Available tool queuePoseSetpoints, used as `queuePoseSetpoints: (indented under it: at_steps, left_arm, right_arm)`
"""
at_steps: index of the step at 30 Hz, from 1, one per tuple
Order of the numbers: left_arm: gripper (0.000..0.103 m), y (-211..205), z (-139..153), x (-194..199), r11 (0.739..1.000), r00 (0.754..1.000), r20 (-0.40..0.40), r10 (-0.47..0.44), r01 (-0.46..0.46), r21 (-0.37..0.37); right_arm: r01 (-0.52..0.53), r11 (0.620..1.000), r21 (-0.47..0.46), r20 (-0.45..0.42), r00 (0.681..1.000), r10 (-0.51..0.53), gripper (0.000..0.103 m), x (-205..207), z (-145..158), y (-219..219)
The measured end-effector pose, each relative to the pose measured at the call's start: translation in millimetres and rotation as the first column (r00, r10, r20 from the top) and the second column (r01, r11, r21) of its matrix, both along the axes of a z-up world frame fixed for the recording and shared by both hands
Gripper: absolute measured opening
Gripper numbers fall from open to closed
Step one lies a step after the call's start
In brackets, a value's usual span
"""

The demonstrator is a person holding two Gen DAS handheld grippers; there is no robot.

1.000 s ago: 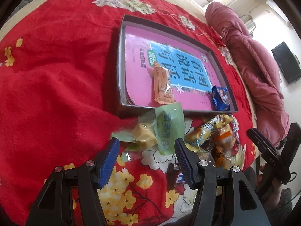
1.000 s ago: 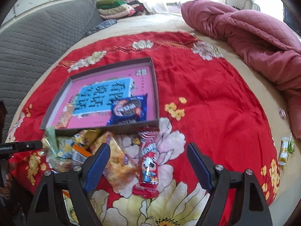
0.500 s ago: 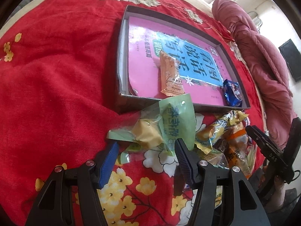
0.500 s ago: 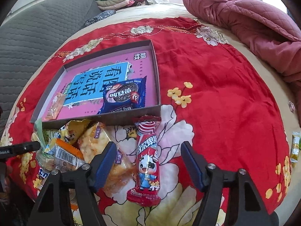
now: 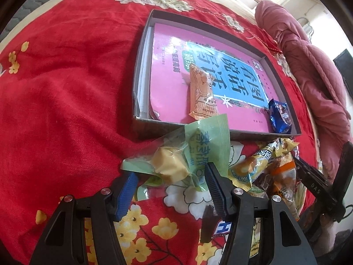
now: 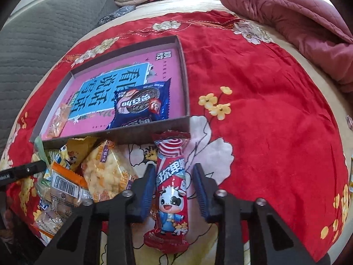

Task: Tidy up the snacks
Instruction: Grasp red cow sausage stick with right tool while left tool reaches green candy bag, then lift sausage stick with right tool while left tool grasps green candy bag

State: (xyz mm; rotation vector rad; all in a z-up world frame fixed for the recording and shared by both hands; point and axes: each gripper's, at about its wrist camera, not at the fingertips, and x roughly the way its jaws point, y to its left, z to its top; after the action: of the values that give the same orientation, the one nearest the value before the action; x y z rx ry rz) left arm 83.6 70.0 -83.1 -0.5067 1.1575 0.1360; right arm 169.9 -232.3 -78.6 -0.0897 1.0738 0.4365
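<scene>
A shallow grey box (image 5: 141, 70) lined with a pink and blue sheet lies on the red bedspread; it also shows in the right wrist view (image 6: 154, 130). It holds an orange packet (image 5: 201, 96) and a blue cookie pack (image 6: 141, 106). My left gripper (image 5: 169, 187) is open, its jaws on either side of a green pastry packet (image 5: 192, 152). My right gripper (image 6: 173, 187) is open and narrowed around a red cow-print milk candy packet (image 6: 171, 187); the pads look just apart from it.
A pile of loose snack packets (image 6: 92, 172) lies in front of the box, between the two grippers. A pink quilt (image 6: 297, 26) is bunched at the far right. A small packet (image 6: 350, 172) lies at the bedspread's right edge.
Both grippers have moved forward and down. The left now straddles the green packet. The right jaws have narrowed around the red packet.
</scene>
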Motion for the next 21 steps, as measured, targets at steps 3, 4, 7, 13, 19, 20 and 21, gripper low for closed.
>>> queuePoseSetpoints:
  at_steps: [3, 4, 7, 13, 19, 20, 21]
  left_arm:
    - [0.045, 0.0, 0.6, -1.4, 1.0, 1.0, 0.005, 0.007, -0.007, 0.004]
    - [0.044, 0.1, 0.4, -0.9, 1.0, 1.0, 0.005, 0.006, -0.006, 0.0]
    - [0.042, 0.1, 0.1, -0.4, 1.0, 1.0, 0.007, 0.01, -0.01, 0.001]
    - [0.039, 4.0, 5.3, -4.5, 1.0, 0.999, 0.029, 0.018, -0.018, -0.019]
    - [0.039, 7.1, 19.5, -15.5, 0.999, 0.998, 0.058, 0.024, -0.022, -0.036]
    - [0.039, 7.8, 22.6, -16.6, 0.999, 0.997, 0.065, 0.028, -0.026, -0.04]
    - [0.039, 8.2, 26.2, -18.0, 0.999, 0.997, 0.075, 0.03, -0.027, -0.039]
  right_arm:
    - [-0.013, 1.0, -0.002, 0.003, 1.0, 0.013, 0.025, -1.1, -1.6, 2.2]
    - [-0.013, 1.0, 0.002, 0.003, 1.0, 0.013, 0.025, -1.1, -1.6, 1.6]
    - [-0.011, 1.0, 0.014, 0.0, 1.0, 0.011, 0.025, -0.9, -1.5, -0.6]
    - [-0.014, 0.999, 0.039, 0.005, 1.0, 0.013, 0.025, -3.6, 3.0, -4.3]
    - [-0.023, 0.998, 0.061, 0.027, 0.999, 0.021, 0.025, -10.4, 13.6, -7.5]
    - [-0.023, 0.998, 0.061, 0.032, 0.999, 0.021, 0.025, -11.3, 15.7, -7.9]
    - [-0.022, 0.998, 0.063, 0.038, 0.999, 0.02, 0.025, -12.1, 17.7, -8.1]
